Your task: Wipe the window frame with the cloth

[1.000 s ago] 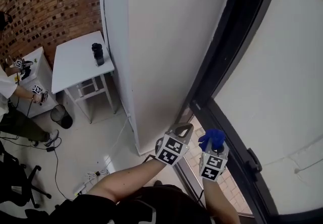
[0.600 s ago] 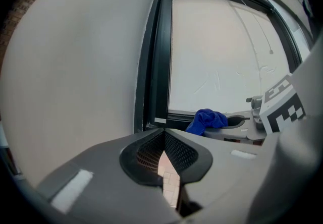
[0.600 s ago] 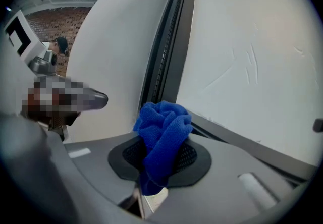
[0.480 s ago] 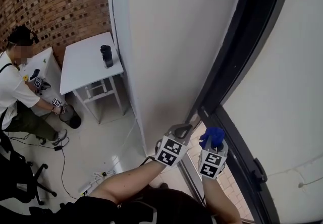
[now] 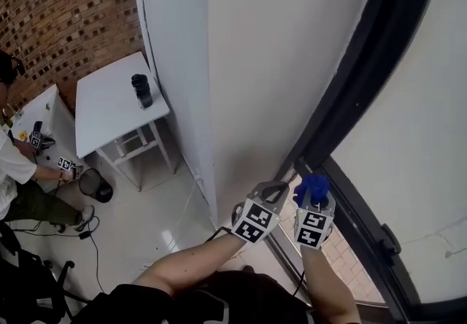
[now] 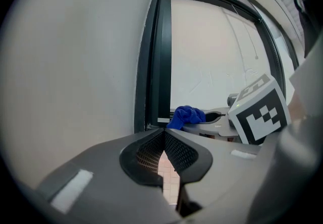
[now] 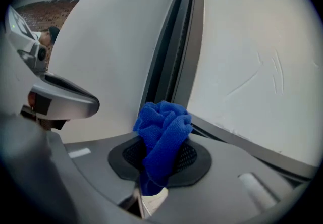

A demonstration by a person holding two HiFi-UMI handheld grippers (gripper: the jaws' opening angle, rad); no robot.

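Note:
A bunched blue cloth (image 5: 314, 187) (image 7: 162, 134) (image 6: 187, 116) is pinched in my right gripper (image 5: 315, 197) (image 7: 160, 153), which is shut on it. The cloth sits close to the lower corner of the dark window frame (image 5: 365, 82) (image 7: 174, 51) (image 6: 155, 61), where the upright bar meets the sloping bottom bar; whether it touches the frame I cannot tell. My left gripper (image 5: 270, 191) (image 6: 163, 140) is just to the left of the right one, shut with nothing between its jaws, pointing at the base of the frame.
A white wall panel (image 5: 270, 60) runs along the left of the frame. The window pane (image 5: 423, 162) fills the right. On the floor to the left stands a white table (image 5: 109, 100) with a dark bottle (image 5: 141, 90). A person (image 5: 18, 169) with grippers sits at far left by a bin (image 5: 95, 185).
Both grippers sit slightly farther right and lower in the head view, still side by side at the frame's lower corner. The view has shifted; the person at left appears lower and nearer the edge.

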